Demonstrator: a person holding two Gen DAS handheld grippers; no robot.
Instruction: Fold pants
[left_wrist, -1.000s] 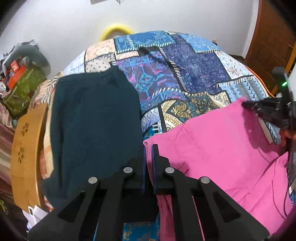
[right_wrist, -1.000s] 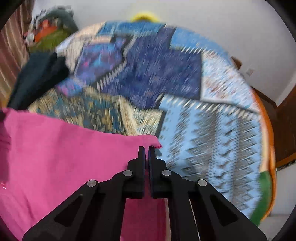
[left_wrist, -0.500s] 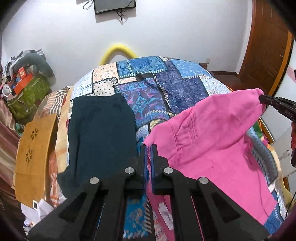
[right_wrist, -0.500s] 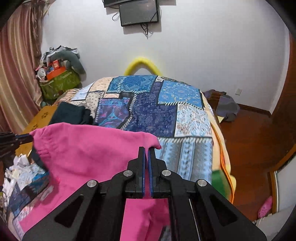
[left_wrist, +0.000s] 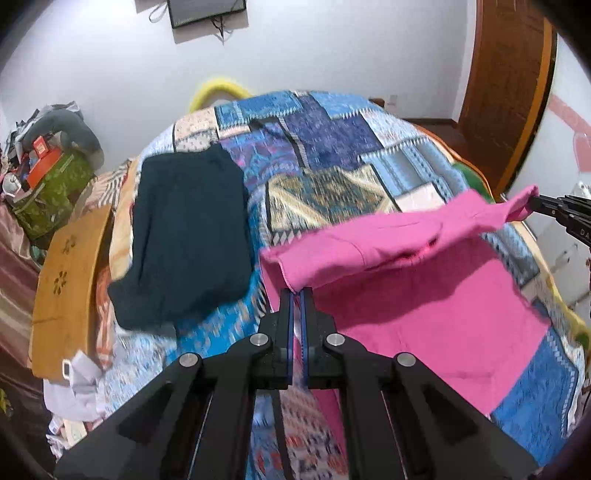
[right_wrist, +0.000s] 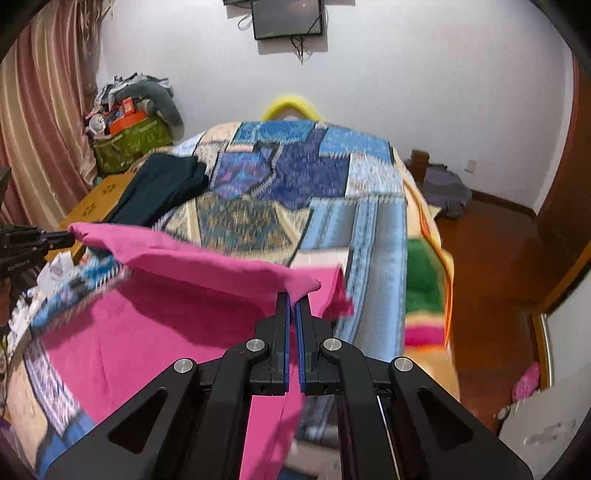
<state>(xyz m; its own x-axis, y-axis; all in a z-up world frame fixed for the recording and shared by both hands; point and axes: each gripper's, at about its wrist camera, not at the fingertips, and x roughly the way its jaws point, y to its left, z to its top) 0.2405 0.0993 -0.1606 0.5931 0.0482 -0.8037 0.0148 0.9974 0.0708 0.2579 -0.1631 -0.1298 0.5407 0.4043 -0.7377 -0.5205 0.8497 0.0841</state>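
Your bed (left_wrist: 332, 155) fills both views under a patchwork quilt (right_wrist: 295, 177). The pink pants (left_wrist: 424, 280) hang stretched above its near end, one edge lifted between your two hands and the rest drooping onto the quilt. A folded dark garment (left_wrist: 184, 236) lies flat on the quilt to the left, apart from the pants. Your left tongs (left_wrist: 296, 295) are clamped tight on one corner of the pink cloth, and your right tongs (right_wrist: 293, 299) are clamped tight on the other corner.

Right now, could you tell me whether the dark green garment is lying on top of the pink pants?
No, the dark green garment lies apart from the pink pants.
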